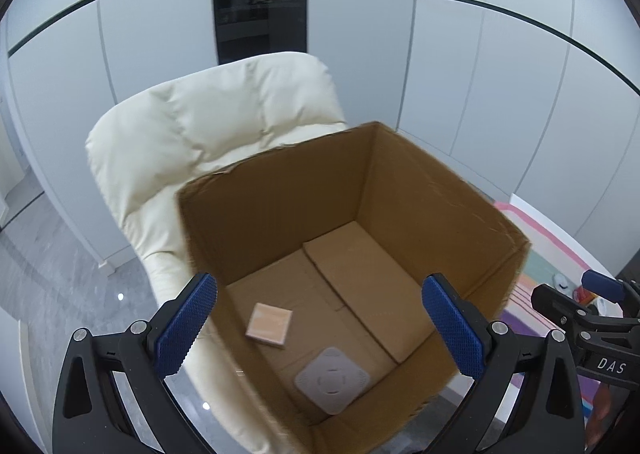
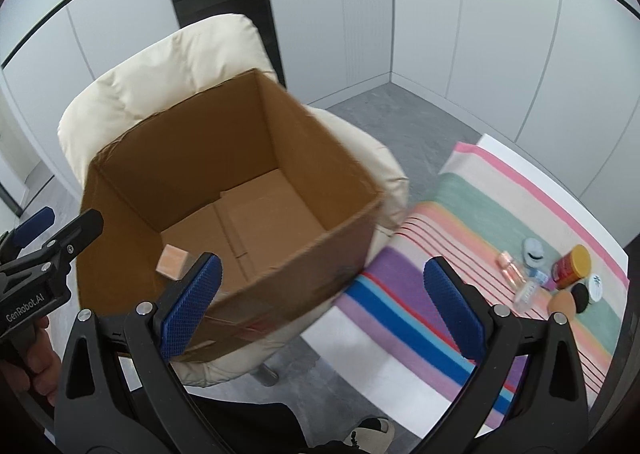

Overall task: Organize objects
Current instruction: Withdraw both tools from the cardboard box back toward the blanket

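Observation:
An open cardboard box (image 1: pixel 420 182) stands on a cream chair (image 1: pixel 208 126). Inside lie a small peach square box (image 1: pixel 269 324) and a grey rounded square pad (image 1: pixel 332 379). My left gripper (image 1: pixel 320 330) hovers open and empty over the box's near side. In the right wrist view the box (image 2: pixel 304 182) is left of centre with the peach box (image 2: pixel 173 261) inside. My right gripper (image 2: pixel 320 302) is open and empty, above the box's near right corner. Small items sit on a striped cloth (image 2: pixel 472 206): a red jar with a yellow lid (image 2: pixel 572 268), clear bottles (image 2: pixel 516 278), and round pads (image 2: pixel 580 294).
The cream chair (image 2: pixel 160 66) stands on a grey floor (image 2: pixel 392 114) before white wall panels. The striped cloth covers a white table (image 2: pixel 400 378) at the right. The other gripper shows at the right edge of the left wrist view (image 1: pixel 592 318) and the left edge of the right wrist view (image 2: pixel 40 254).

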`<move>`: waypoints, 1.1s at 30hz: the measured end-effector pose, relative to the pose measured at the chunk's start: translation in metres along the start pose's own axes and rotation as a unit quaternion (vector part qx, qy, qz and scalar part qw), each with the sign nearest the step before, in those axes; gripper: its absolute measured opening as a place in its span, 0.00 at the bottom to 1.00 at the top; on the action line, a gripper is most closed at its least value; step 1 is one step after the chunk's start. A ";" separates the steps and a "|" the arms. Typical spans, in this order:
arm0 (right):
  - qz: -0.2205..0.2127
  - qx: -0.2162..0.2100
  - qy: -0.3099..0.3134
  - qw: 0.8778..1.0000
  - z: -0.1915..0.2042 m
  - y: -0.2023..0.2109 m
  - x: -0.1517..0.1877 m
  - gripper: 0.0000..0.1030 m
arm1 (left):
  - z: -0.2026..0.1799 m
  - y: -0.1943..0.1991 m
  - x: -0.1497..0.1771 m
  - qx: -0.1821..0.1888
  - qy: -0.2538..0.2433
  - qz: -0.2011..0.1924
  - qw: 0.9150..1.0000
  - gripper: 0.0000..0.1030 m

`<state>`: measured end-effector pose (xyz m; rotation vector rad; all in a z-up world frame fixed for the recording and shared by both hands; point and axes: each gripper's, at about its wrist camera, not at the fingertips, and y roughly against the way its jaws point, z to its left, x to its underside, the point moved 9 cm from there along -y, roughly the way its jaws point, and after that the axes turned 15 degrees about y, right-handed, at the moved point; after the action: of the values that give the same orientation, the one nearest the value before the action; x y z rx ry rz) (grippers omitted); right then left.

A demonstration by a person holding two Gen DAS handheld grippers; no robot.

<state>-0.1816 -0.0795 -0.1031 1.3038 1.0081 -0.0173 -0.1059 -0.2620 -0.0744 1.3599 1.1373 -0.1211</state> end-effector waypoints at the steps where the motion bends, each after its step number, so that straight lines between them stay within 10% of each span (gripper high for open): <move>1: 0.001 0.002 -0.004 1.000 -0.006 0.001 0.002 0.99 | -0.004 0.000 0.001 0.002 -0.003 0.000 1.000 1.00; 33: 0.012 0.071 -0.093 0.993 -0.134 0.040 0.071 0.99 | -0.140 -0.003 0.039 0.065 -0.075 0.026 0.995 1.00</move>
<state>-0.1984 0.0762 -0.1051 1.4145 0.8441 -0.1923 -0.1675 -0.1310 -0.0756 1.4686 0.9824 -0.2589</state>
